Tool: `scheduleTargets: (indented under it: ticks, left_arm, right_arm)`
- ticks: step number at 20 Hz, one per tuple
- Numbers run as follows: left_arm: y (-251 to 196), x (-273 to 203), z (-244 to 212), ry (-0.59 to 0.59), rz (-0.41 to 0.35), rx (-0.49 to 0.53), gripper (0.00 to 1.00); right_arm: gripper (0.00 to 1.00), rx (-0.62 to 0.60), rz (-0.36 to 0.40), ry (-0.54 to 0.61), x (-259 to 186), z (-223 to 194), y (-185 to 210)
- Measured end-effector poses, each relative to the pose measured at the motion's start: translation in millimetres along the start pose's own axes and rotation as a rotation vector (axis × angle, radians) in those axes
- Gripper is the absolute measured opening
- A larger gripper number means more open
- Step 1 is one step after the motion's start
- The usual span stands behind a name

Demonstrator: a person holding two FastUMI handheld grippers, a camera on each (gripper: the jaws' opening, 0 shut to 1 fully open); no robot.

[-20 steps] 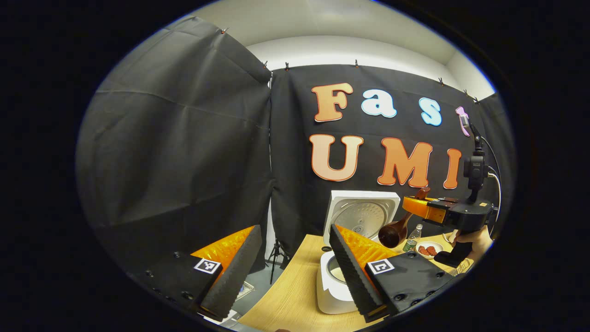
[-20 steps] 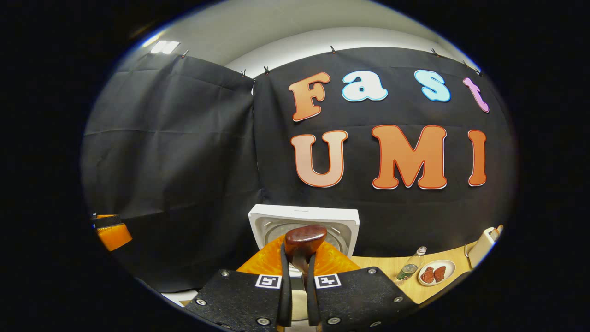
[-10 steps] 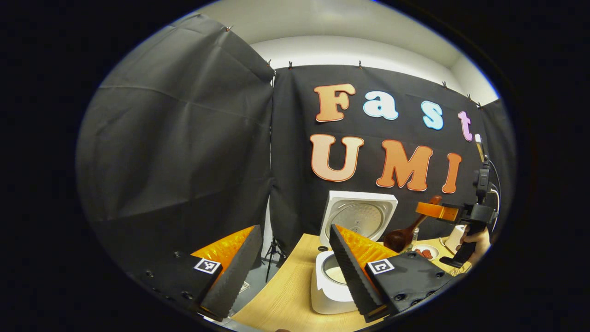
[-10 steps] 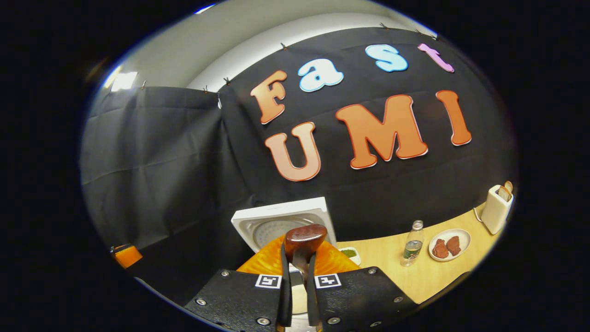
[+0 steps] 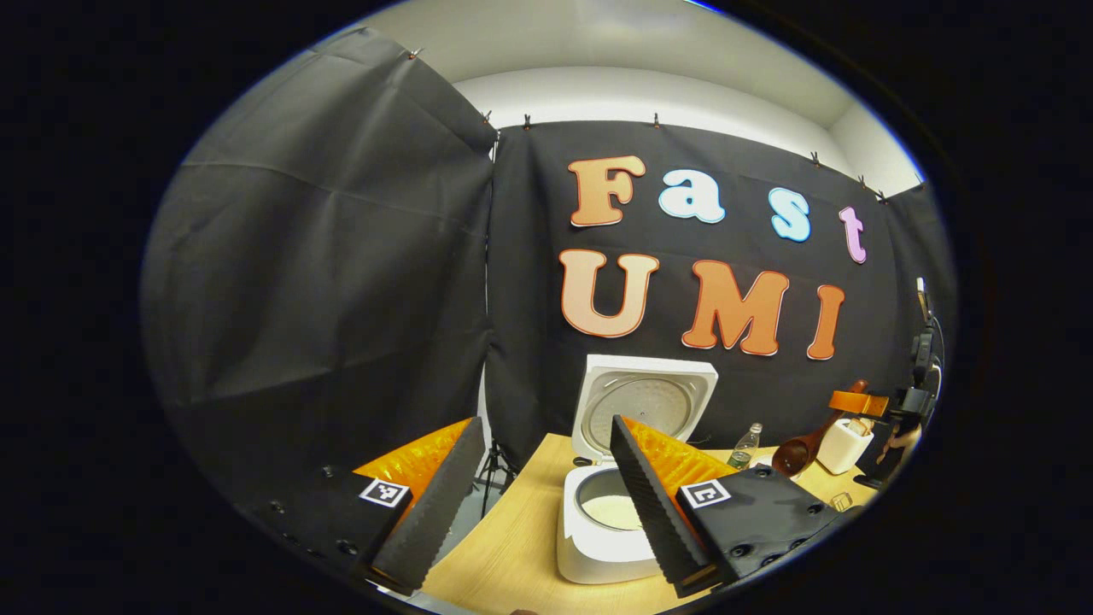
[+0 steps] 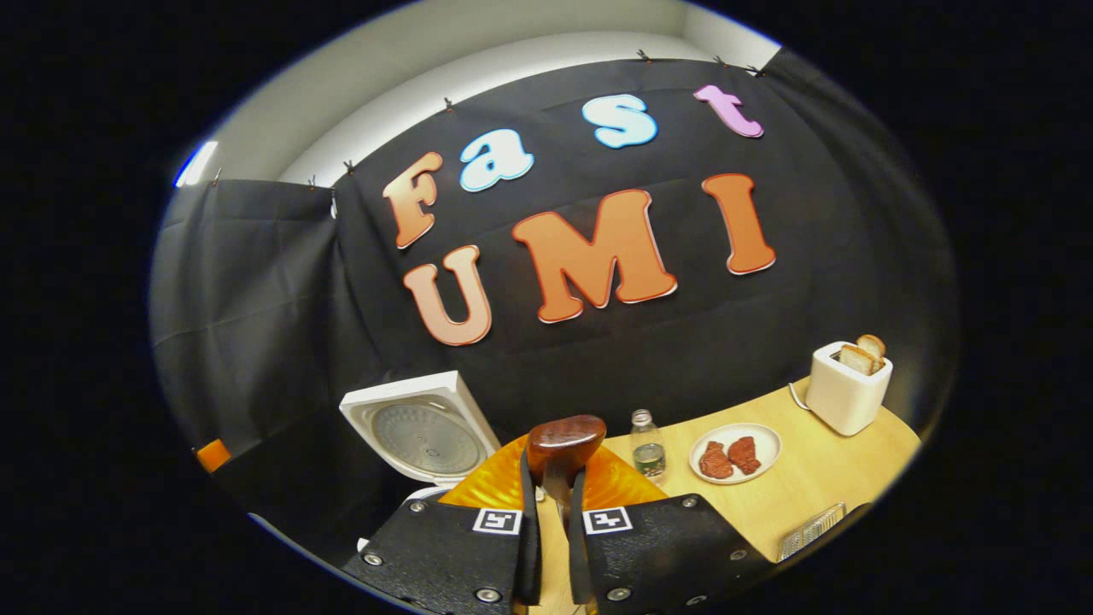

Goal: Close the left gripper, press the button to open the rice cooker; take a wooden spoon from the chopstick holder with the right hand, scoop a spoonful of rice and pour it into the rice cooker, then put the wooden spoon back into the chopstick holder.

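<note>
A: What does the left gripper view show?

B: The left gripper (image 5: 538, 504) sits low in the foreground with its two ridged black fingers spread well apart and nothing between them. Beyond them, on the wooden tabletop (image 5: 512, 555), stands the white rice cooker (image 5: 598, 547) with its lid (image 5: 645, 406) raised upright. White rice lies in the inner pot. The cooker appears just behind the inner edge of the finger on the right side of the view.

A: Is the other gripper visible there?

B: Yes, far off at the right edge. The right gripper (image 5: 854, 401) is held by a hand (image 5: 901, 444) and carries the wooden spoon (image 5: 798, 453), whose dark bowl hangs down and to the left, above the tabletop. It is well to the right of the cooker, near a clear bottle (image 5: 745, 444) and a white toaster (image 5: 841, 444).

A: And the right gripper view?

B: The right gripper (image 6: 546, 547) has its fingers drawn close together, clamped on the spoon's handle. The rounded brown end of the wooden spoon (image 6: 565, 440) stands up just above the fingers. The cooker's open lid (image 6: 423, 431) is to the left. To the right, on the tabletop (image 6: 820, 487), are the bottle (image 6: 647, 448), a plate (image 6: 734, 453) with reddish-brown pieces of food, and the toaster (image 6: 845, 389) holding bread slices.
</note>
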State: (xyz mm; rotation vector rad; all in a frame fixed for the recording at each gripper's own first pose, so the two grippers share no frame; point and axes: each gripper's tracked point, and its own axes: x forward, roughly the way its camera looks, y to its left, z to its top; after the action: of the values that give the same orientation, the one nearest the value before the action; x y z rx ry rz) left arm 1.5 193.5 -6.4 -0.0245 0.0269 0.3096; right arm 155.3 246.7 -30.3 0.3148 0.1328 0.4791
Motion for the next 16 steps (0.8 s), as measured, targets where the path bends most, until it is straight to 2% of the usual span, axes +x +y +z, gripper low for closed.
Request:
scheduleTargets:
  ticks: [6,11,16]
  left_arm:
    - [-20,-1,-1,0.001,-0.022,0.005,1.00]
    - [-30,-4,3,-0.001,-0.022,0.004,1.00]
    - [-37,-8,12,-0.018,-0.004,0.016,1.00]
  right_arm:
    - [0.12,-0.001,-0.113,0.001,-38,5,-71]
    - [0.12,0.035,-0.195,0.026,-67,-5,-130]
    - [0.12,0.043,-0.309,0.035,-97,-10,-195]
